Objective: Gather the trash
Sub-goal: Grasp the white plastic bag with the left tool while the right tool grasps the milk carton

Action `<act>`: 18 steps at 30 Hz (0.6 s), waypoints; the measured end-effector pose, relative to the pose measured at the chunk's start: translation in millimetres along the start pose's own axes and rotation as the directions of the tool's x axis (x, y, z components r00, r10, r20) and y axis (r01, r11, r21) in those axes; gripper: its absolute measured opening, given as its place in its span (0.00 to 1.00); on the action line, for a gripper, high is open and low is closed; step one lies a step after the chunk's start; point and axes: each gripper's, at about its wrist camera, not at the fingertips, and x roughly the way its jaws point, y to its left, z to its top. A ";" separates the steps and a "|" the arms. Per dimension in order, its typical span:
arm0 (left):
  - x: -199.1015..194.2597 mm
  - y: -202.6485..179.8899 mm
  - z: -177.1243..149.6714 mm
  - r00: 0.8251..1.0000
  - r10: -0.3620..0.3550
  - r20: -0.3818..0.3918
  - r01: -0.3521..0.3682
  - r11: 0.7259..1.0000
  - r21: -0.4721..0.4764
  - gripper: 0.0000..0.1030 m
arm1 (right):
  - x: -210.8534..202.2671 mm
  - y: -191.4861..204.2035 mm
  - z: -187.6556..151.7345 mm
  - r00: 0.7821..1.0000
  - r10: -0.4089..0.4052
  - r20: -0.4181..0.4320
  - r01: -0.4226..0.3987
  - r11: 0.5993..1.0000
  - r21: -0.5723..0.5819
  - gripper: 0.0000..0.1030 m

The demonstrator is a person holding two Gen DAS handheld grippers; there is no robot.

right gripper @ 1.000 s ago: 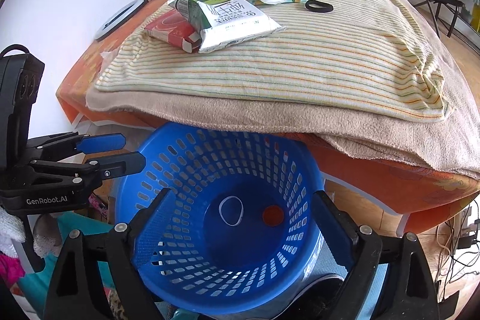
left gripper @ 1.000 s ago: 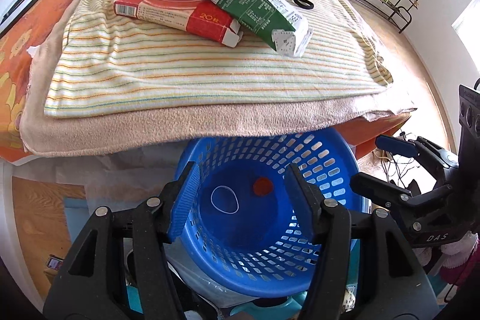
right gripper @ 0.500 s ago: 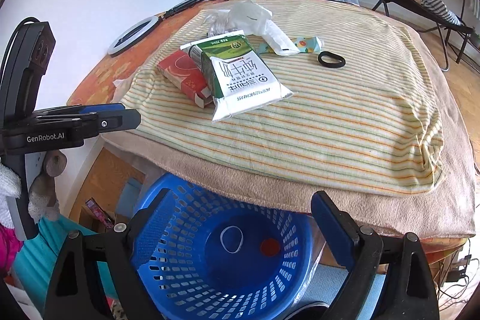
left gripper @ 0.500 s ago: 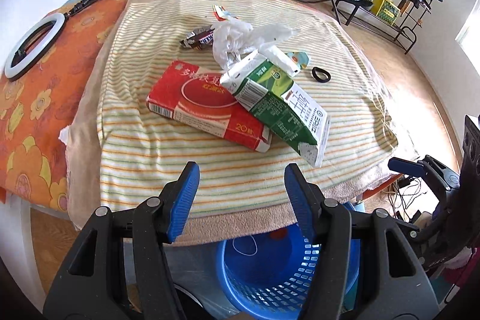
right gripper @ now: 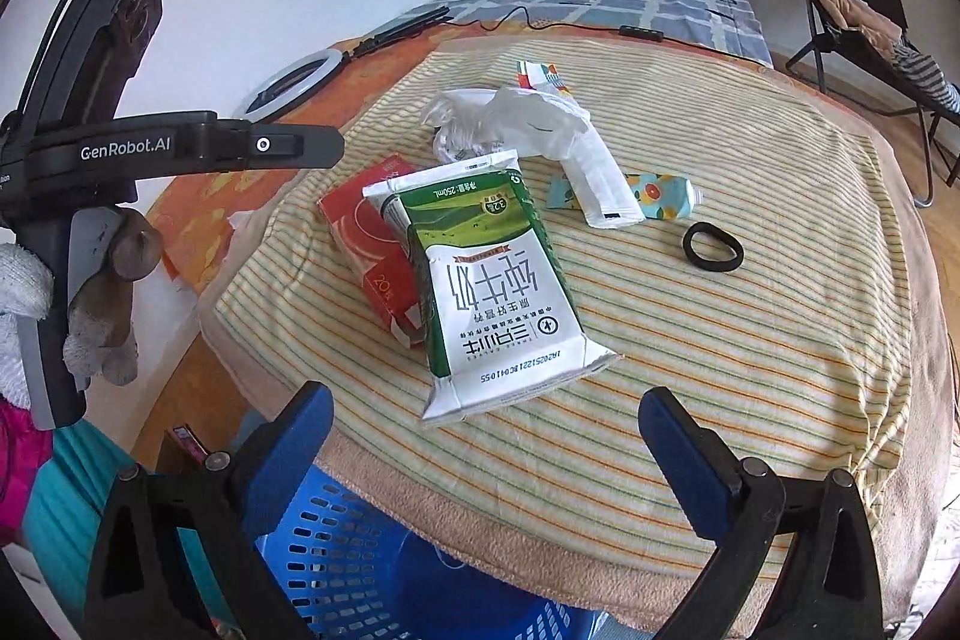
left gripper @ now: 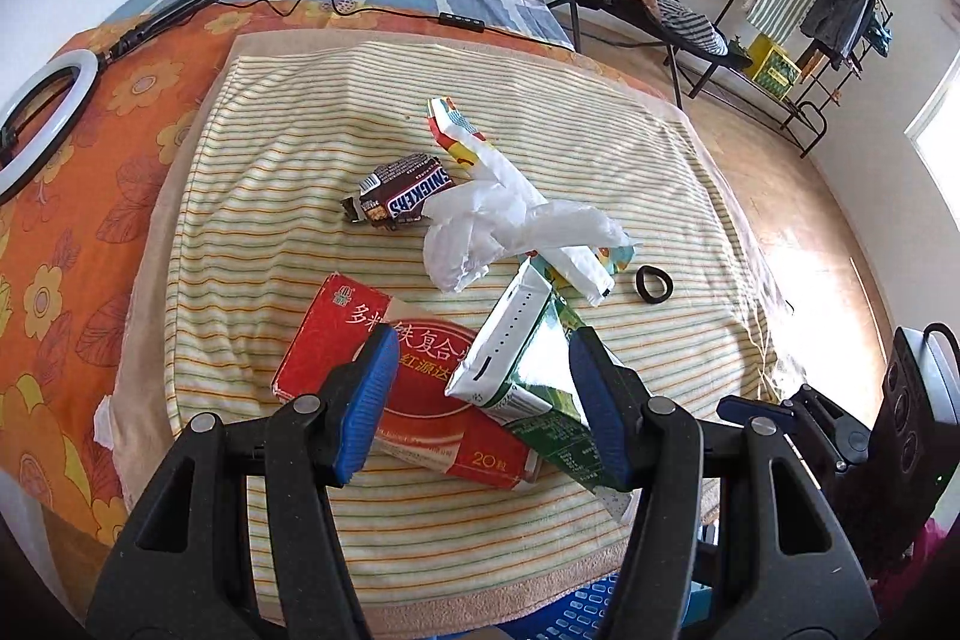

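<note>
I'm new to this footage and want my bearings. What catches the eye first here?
A green-and-white milk carton lies across a red box near the front of the striped towel. Behind them sit crumpled white plastic and a Snickers wrapper. The blue basket waits below the edge, both grippers open above.

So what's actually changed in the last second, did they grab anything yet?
Nothing grabbed yet. Both grippers rose from looking down into the blue basket to hovering above the bed. The left gripper now has its open fingers either side of the green milk carton and red box; the right gripper is open too. The carton, box, white tissue and Snickers wrapper lie where they were.
</note>
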 end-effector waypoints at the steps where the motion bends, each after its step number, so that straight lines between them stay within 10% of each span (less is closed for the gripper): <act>1: 5.0 -0.3 3.9 1.000 -0.002 -0.004 0.002 1.000 0.003 0.59 | 3.3 -0.6 2.8 1.000 0.004 0.000 -0.004 1.000 -0.003 1.00; 18: 74.0 12.0 40.4 0.998 -0.005 -0.065 0.001 0.999 -0.053 0.59 | 50.7 -6.4 31.6 0.999 0.031 -0.030 -0.033 0.998 -0.060 1.00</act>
